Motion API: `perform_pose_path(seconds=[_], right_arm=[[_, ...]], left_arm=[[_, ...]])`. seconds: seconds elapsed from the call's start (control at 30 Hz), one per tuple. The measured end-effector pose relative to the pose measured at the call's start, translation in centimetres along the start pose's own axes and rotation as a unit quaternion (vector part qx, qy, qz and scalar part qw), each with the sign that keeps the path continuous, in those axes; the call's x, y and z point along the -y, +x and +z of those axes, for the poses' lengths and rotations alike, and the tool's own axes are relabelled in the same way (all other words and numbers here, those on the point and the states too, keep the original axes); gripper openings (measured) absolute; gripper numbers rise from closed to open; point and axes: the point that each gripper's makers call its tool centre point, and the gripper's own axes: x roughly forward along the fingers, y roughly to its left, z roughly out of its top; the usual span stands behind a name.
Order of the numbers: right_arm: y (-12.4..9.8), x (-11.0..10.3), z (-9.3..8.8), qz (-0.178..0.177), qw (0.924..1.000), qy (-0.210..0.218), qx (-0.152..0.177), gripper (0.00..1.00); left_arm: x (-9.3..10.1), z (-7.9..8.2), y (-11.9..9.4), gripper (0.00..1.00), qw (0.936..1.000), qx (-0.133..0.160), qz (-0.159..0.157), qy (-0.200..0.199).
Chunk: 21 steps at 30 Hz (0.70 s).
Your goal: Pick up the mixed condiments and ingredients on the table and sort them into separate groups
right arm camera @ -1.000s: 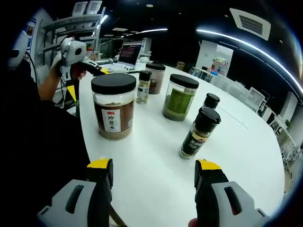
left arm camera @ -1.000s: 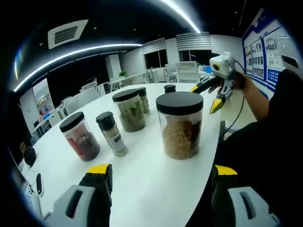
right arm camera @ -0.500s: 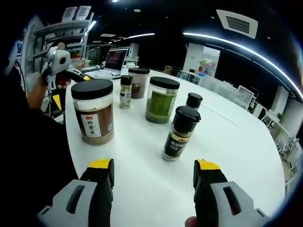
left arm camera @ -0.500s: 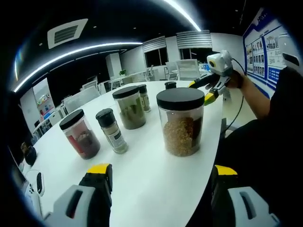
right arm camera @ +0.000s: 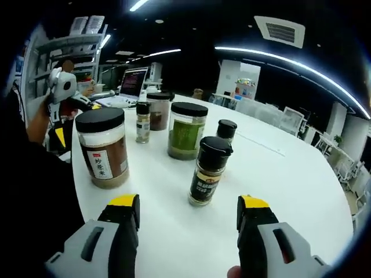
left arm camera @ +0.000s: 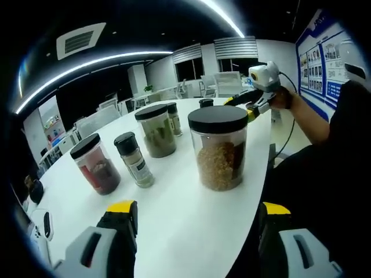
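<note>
In the left gripper view, the left gripper (left arm camera: 197, 223) hovers low over the near edge of the white tabletop (left arm camera: 174, 220), its yellow-tipped jaws wide apart and holding nothing. Just ahead of them stands the grain jar (left arm camera: 218, 148), a clear jar with a black lid, filled with tan grains. To its left stands the small shaker (left arm camera: 133, 159), and further left the red jar (left arm camera: 95, 164), with dark red contents. Behind the shaker is the green jar (left arm camera: 155, 131), with a second shaker (left arm camera: 173, 119) just beside it. A black cap (left arm camera: 206, 103) pokes up behind the grain jar. At upper right a hand (left arm camera: 282, 99) holds the right gripper (left arm camera: 250, 105) above the tabletop's far edge, well apart from the jars; whether its jaws are wide or narrow cannot be told from here.

In the right gripper view, the right gripper (right arm camera: 188, 211) also hangs over the tabletop (right arm camera: 278, 185), jaws wide and empty. Near them, between the jaws, stands a dark shaker (right arm camera: 210, 170). Left of it is the grain jar (right arm camera: 103, 146), its label facing the camera. Behind are the green jar (right arm camera: 188, 130), a black-capped bottle (right arm camera: 226, 130) to its right, a small shaker (right arm camera: 142, 122) and the red jar (right arm camera: 158, 110). At far left the left gripper (right arm camera: 61, 92) shows off the tabletop's edge.
</note>
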Motion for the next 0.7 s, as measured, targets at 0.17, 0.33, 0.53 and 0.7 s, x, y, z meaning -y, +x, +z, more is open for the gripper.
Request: perform_pose_path(seconds=[0.17,0.33,0.53,0.7], right_arm=[[0.6,1.2,0.4,-0.028,0.9991,0.014,0.028,0.69],[1.1,2.1,0.3,-0.044,0.9979,0.031,0.036,0.70],[1.7,2.5,0.3,-0.045,0.9971,0.041,0.045,0.71],[2.4,2.7,0.1,-0.050,0.9967,0.048,0.041,0.71]], left_arm=[[-0.2,-0.2,0.0,0.85,1.0000,-0.003,0.004,-0.001],[-0.2,-0.3,0.2,0.85,1.0000,-0.007,0.005,0.000],[-0.2,-0.1,0.2,0.85,1.0000,-0.006,0.001,0.001],[-0.1,0.6,0.0,0.85,1.0000,0.005,-0.003,0.004]])
